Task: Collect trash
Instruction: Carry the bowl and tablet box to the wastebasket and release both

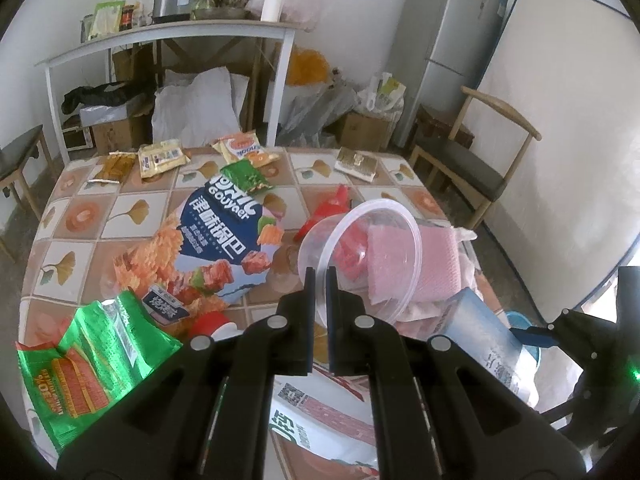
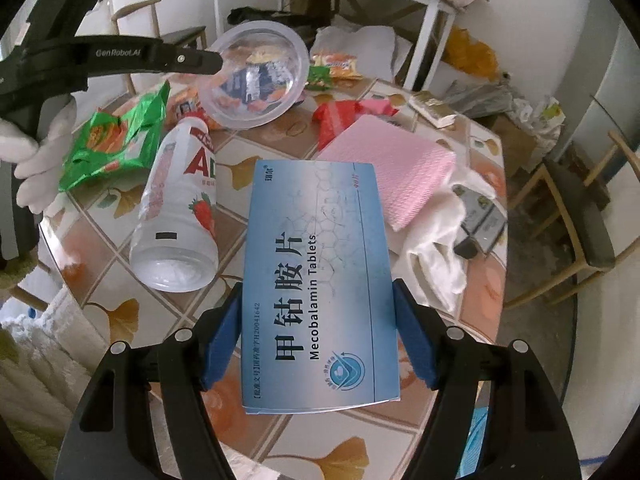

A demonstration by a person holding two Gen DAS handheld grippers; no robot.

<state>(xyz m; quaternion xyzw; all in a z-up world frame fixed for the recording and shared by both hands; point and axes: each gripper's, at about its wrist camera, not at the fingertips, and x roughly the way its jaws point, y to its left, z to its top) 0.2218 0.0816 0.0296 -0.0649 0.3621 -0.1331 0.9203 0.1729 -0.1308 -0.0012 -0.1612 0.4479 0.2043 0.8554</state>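
Two pieces of trash are being held off the table (image 2: 132,252) right now. Blue tablet box (image 2: 316,280) is sitting lengthwise between the right gripper (image 2: 316,344) pads, both long edges pressed by the blue pads, so it's clamped w/ jaws wide to span the box; it's hanging just above the tiled tabletop, nr the table's front edge. Clear plastic bowl (image 1: 360,256) is being pinched at its rim by the left gripper (image 1: 320,292), jaws nearly closed on the thin wall, so the bowl is tilting on its side above the table's middle, mouth toward the left wrist cam. A gloved hand (image 2: 40,156) is gripping that left tool. Pink cloth (image 2: 396,168) is lying flat on the table just beyond the box, red wrapper (image 2: 340,116) past it. White drink bottle (image 2: 176,216) is lying on its side left of the box, green snack bag (image 2: 116,140) beyond it, more wrappers at the table's far edge. Prob. both items are heading for a bin, which isn't visible.
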